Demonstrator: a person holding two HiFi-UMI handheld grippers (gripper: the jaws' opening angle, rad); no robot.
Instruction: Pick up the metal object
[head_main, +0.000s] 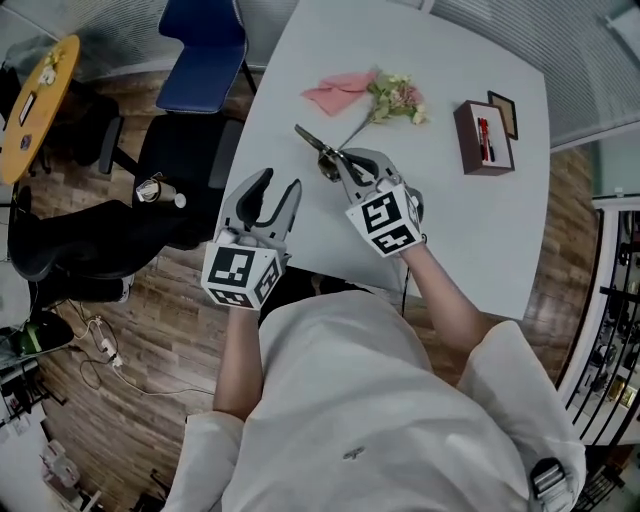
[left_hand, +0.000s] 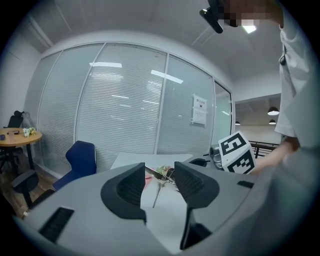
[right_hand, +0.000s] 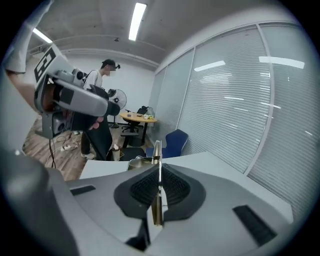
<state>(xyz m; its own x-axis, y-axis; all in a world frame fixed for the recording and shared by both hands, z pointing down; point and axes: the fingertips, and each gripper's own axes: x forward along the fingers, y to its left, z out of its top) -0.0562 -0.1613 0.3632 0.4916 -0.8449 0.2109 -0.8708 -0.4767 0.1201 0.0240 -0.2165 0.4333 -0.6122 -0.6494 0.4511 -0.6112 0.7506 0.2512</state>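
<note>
The metal object (right_hand: 157, 195), thin and blade-like, sits edge-on, clamped between the 2 closed jaws of the right gripper (head_main: 352, 168) over the white table (head_main: 470, 230), a grip that probably stops it swinging. The left gripper (head_main: 272, 192) hovers beside it, jaws apart and empty, probably spare.

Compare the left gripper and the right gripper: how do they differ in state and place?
On the left gripper the jaws stand apart and empty; on the right gripper they are shut on the metal object. The left gripper is near the table's edge; the right gripper is further in. Both carry marker cubes.
</note>
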